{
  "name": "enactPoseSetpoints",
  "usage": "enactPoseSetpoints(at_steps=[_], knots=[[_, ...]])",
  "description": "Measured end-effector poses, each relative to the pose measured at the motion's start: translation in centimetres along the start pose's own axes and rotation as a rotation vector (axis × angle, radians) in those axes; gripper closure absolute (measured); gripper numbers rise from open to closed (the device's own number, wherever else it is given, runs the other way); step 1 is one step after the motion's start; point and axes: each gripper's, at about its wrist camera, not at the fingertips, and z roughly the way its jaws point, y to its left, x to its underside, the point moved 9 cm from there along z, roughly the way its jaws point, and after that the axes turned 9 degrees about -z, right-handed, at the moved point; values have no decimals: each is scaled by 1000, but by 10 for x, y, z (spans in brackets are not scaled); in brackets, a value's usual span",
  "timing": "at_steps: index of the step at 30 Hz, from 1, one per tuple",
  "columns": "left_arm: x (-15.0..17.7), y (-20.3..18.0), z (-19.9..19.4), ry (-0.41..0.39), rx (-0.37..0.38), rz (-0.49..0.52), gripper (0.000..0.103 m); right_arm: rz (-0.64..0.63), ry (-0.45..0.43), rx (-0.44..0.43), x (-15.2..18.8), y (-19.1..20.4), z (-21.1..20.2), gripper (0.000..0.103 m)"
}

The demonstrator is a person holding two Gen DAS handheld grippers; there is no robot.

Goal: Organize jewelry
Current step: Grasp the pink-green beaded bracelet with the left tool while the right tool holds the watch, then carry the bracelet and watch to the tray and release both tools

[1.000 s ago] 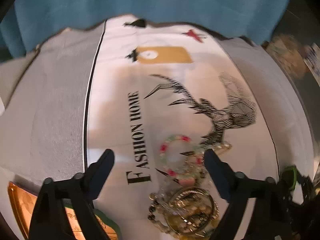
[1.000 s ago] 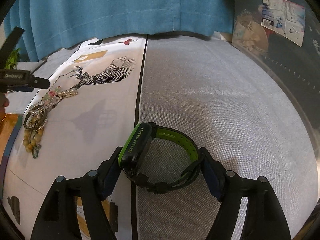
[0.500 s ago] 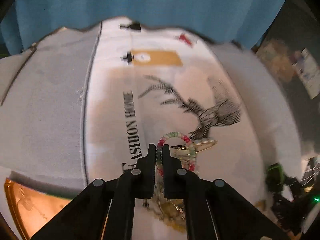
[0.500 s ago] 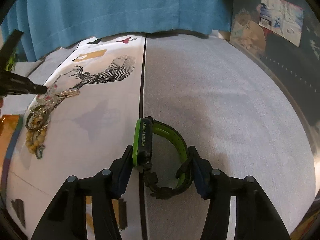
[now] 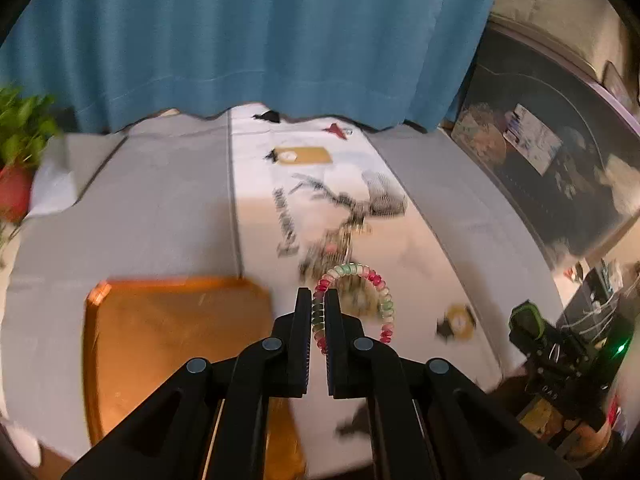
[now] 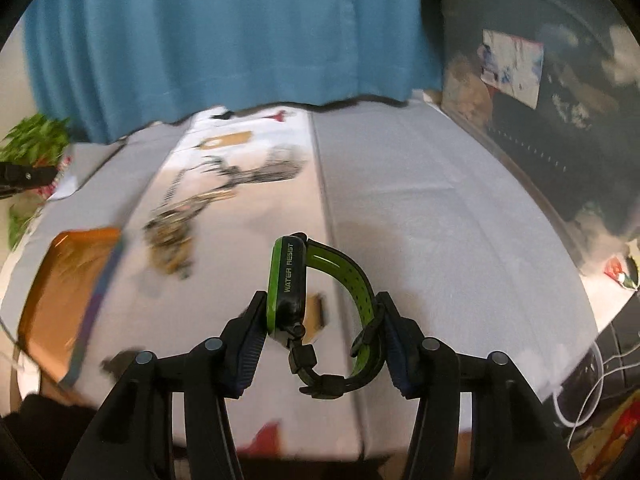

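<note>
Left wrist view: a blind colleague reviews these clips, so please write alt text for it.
The left gripper has its fingers shut on a beaded bracelet of red, green and white beads, held above a printed tablecloth. An orange tray lies to its left; a blue curtain hangs behind.

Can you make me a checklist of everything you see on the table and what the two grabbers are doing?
Surface: grey and white printed tablecloth.
Job's things: pink-and-green beaded bracelet; black-and-green sports watch; blurred heap of remaining jewelry; orange tray.
Clutter: nothing seen.
Grippers: left gripper shut on bracelet; right gripper shut on watch.
Cables: white cable beyond table's right edge.
Surroundings: blue curtain; green plant.
</note>
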Motion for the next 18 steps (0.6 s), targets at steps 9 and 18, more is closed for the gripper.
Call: enactPoseSetpoints(at_steps=[9,18], knots=[[105,34,-87,-12,-13,-61,99,-63,-4,-79,41,74,-72,49],[160,67,-139,-64,-46,-103,99,-117,-12,-107,68,119,-118,49]])
